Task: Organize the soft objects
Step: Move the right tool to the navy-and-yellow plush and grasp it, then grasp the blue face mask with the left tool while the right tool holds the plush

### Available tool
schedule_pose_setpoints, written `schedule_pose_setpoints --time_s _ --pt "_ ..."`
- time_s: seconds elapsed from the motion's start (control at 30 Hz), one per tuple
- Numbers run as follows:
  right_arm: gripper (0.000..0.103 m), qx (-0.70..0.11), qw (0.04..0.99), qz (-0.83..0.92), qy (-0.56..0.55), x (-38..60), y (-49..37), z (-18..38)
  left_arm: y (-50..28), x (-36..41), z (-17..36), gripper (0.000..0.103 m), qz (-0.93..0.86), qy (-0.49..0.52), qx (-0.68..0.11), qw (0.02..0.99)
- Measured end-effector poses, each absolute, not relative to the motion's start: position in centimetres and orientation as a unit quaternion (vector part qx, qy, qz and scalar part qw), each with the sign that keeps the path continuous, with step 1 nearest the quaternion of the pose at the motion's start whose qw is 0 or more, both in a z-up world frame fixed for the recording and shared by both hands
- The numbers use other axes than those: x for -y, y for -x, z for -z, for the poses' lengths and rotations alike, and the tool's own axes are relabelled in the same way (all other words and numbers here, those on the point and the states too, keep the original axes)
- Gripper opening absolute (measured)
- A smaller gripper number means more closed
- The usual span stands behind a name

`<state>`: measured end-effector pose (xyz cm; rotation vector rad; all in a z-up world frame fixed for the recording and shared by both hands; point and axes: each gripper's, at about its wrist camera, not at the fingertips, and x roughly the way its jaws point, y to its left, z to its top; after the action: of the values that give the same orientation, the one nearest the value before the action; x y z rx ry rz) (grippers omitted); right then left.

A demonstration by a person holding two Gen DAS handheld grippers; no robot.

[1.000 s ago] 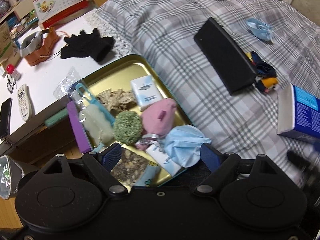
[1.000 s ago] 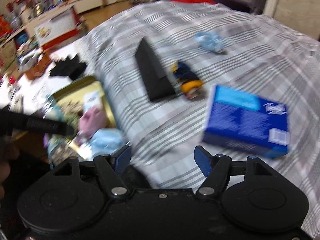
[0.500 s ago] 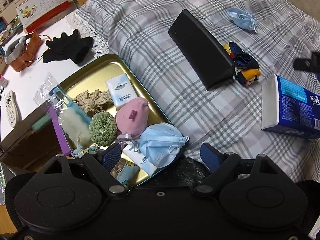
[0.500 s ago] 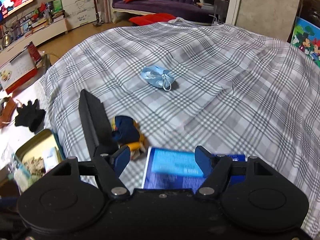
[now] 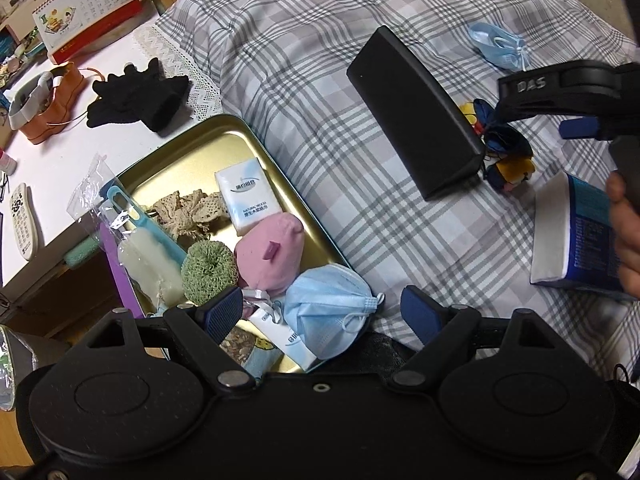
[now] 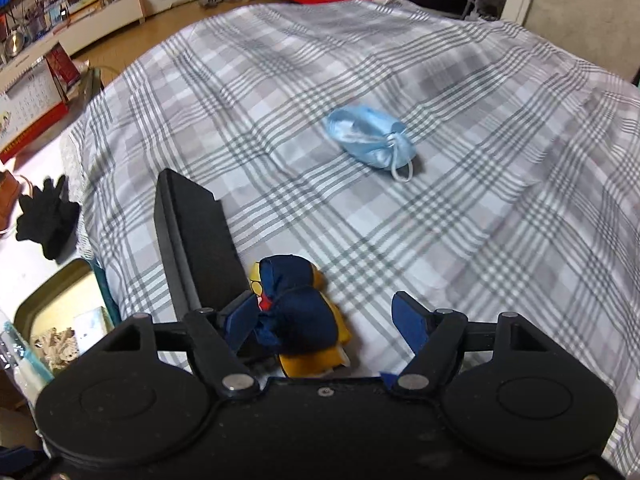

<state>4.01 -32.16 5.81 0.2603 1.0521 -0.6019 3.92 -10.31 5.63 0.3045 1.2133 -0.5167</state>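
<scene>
A gold tin tray [image 5: 240, 140] at the bed's edge holds a blue face mask [image 5: 328, 308], a pink pouch [image 5: 272, 256], a green scrubber [image 5: 208, 270], a tissue pack [image 5: 248, 196] and lace. My left gripper [image 5: 324, 312] is open and empty just above the tray's near end. My right gripper [image 6: 324, 324] is open over a blue and yellow plush toy [image 6: 296, 312], which lies between its jaws; the toy also shows in the left wrist view [image 5: 506, 160]. A second blue mask [image 6: 370, 142] lies farther off on the plaid bedspread [image 6: 480, 200].
A black case [image 5: 416, 112] lies beside the plush toy. A blue tissue box [image 5: 576, 236] sits on the bed at right. Black gloves [image 5: 136, 96], a remote [image 5: 22, 222] and a calendar [image 5: 88, 8] are on the white table to the left.
My right gripper has swung from the tissue box forward and down over the plush toy. My left gripper has drawn back a little, and the right gripper has come into its view.
</scene>
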Motion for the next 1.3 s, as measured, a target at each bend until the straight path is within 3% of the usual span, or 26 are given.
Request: schedule_pose_setpoints --time_s 0.33,0.37,0.4,0.43,0.87,1.3 --pt "0.069 -0.534 0.79 0.278 -0.115 32.8 -6.3 -2.0 -5.0 10.7 -5.0 0.083 0.234 -0.14 -0.566 0.778" --pt "0.061 -0.534 0.792 0.267 -0.128 33.0 -6.3 -1.8 -5.1 10.7 -4.9 0.083 0.234 -0.141 -0.567 0.777" --pt "0.044 -0.534 0.794 0.253 -0.145 33.2 -6.2 -1.8 -5.1 10.8 -4.9 0.083 0.235 -0.142 -0.566 0.777" --pt "0.04 -0.534 0.795 0.241 -0.156 33.3 -6.1 -1.9 -5.1 10.9 -4.9 0.083 0.235 -0.143 -0.566 0.777" --pt "0.04 -0.478 0.767 0.391 -0.171 40.4 -0.4 -5.2 -6.3 15.2 -7.2 0.083 0.258 -0.153 -0.54 0.786" --pt "0.045 -0.434 0.75 0.428 -0.258 45.8 2.9 -3.9 -9.1 25.1 -10.2 0.083 0.28 -0.161 -0.499 0.804"
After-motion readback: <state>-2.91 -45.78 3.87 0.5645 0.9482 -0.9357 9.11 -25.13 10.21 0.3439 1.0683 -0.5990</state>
